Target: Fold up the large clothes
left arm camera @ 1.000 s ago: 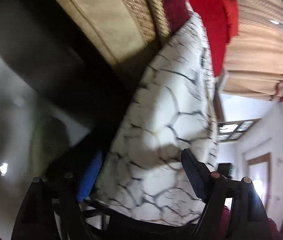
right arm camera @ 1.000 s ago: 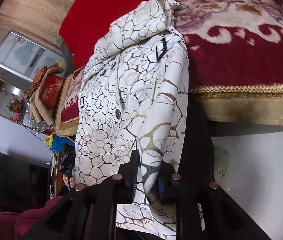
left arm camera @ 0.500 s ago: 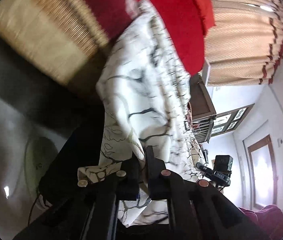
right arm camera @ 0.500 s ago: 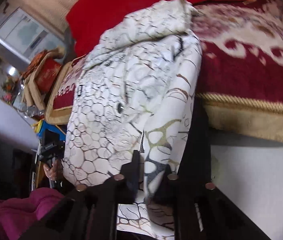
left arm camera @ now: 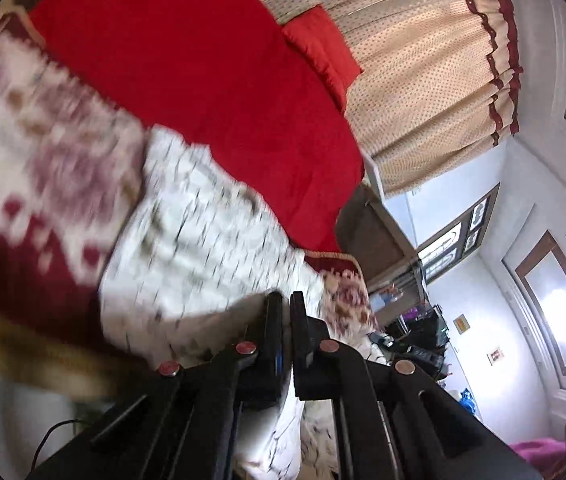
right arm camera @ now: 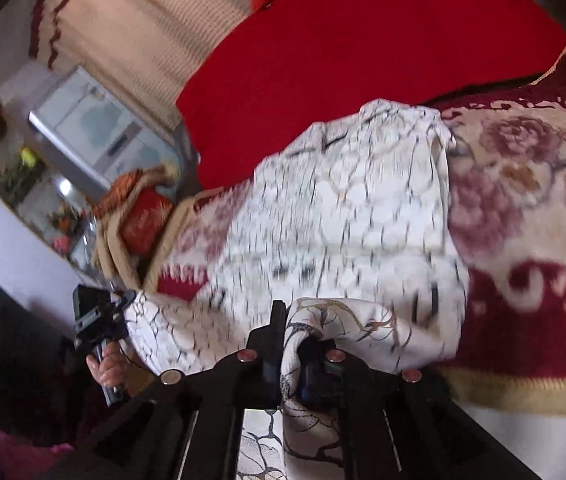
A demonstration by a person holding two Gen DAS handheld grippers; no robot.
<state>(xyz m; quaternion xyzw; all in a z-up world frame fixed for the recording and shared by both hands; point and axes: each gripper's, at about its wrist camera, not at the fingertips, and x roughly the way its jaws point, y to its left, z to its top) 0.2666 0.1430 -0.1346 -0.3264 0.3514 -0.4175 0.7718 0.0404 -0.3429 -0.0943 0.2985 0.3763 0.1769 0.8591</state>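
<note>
A large white garment with a black crackle print lies across the bed, blurred by motion. My left gripper is shut on its near edge, and cloth hangs down between the jaws. In the right wrist view the same garment spreads over the blanket. My right gripper is shut on a bunched fold of its hem. The left gripper shows there too, held in a hand, pinching the garment's other lower corner.
The bed carries a maroon floral blanket with a gold border, a red cover and a red pillow at the far side. Beige curtains hang behind. A cabinet and folded cloths stand to the left.
The left jaws have shut on the garment's edge and the right jaws have tightened on the hem. Both grippers have risen from beside the bed to above its top, lifting the hanging edge.
</note>
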